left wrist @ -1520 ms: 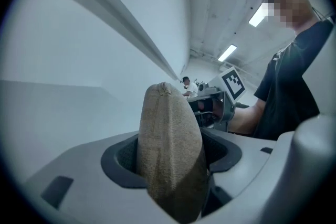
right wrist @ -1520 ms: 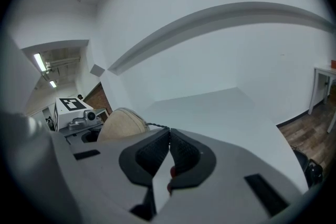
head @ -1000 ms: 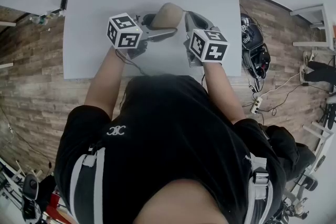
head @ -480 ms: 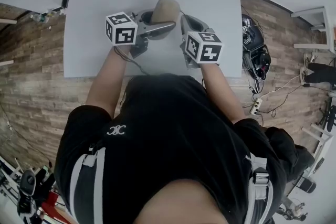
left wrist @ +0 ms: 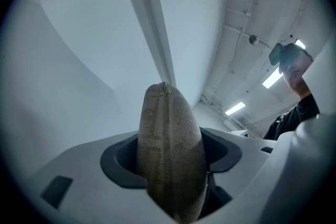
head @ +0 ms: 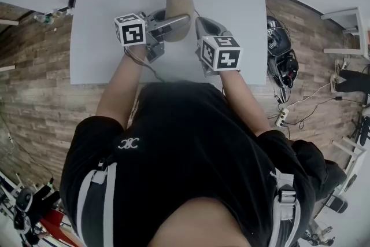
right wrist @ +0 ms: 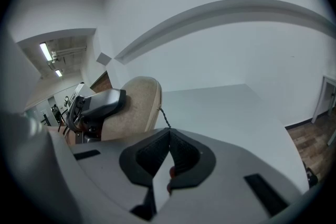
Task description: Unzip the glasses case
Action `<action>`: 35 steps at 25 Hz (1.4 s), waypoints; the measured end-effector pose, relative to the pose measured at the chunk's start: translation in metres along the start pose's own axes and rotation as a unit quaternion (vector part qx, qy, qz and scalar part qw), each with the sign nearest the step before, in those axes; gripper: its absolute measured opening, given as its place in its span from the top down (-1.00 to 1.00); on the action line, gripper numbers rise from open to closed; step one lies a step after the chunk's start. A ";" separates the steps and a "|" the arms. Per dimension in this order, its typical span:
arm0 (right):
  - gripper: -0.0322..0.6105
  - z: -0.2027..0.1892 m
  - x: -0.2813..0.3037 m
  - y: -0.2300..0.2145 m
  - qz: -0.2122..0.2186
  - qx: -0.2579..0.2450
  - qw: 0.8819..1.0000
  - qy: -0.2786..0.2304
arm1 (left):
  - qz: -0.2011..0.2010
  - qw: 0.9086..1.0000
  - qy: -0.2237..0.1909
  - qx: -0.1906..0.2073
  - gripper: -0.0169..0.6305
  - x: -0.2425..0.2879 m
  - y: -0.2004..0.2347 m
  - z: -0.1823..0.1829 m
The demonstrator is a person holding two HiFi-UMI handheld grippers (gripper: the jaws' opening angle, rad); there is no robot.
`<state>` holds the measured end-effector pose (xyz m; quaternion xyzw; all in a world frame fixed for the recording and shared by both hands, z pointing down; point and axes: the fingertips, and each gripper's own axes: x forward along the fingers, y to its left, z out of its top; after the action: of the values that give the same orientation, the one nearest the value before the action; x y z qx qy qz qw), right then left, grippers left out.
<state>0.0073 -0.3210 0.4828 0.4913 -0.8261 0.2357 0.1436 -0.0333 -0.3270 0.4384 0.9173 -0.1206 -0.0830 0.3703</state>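
Note:
The tan fabric glasses case [head: 178, 4] is held above the white table [head: 101, 43]. My left gripper [head: 173, 25] comes in from the left and is shut on the case's body, its jaws pressing both flat sides. In the left gripper view the case [left wrist: 170, 149] stands on edge between the pads, zipper end [left wrist: 164, 87] at the top. My right gripper [head: 199, 23] sits just right of the case. In the right gripper view a thin dark zipper pull cord [right wrist: 164, 118] runs from the case [right wrist: 134, 107] into the shut jaws of the right gripper [right wrist: 169, 136].
The table's near edge [head: 173, 83] lies just in front of the person's body. On the wooden floor to the right lie a dark bag with cables [head: 280, 55] and a power strip [head: 282, 117]. White furniture [head: 347, 20] stands at the far right.
The case has swung from leaning right to nearly upright and moved a little away from the person. Both grippers shifted slightly left with it; neither grip changed.

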 end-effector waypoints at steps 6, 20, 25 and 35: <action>0.85 -0.002 0.001 0.002 0.003 -0.014 1.000 0.009 | -0.003 0.998 -0.049 -0.030 0.04 -0.002 0.006 0.019; 0.85 -0.031 0.006 0.023 0.042 -0.049 0.997 0.053 | 0.011 0.986 -0.135 -0.101 0.04 -0.007 0.021 0.045; 0.85 -0.041 0.003 0.037 0.060 -0.064 0.994 0.064 | 0.007 0.983 -0.151 -0.103 0.04 -0.010 0.018 0.049; 0.85 -0.048 0.003 0.066 0.109 -0.092 0.987 0.080 | -0.002 0.977 -0.181 -0.109 0.04 -0.015 0.016 0.062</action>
<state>-0.0515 -0.2712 0.5084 0.3629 -0.8785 0.2114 0.2275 -0.0650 -0.3752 0.4062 0.8416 -0.1745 -0.2607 0.4397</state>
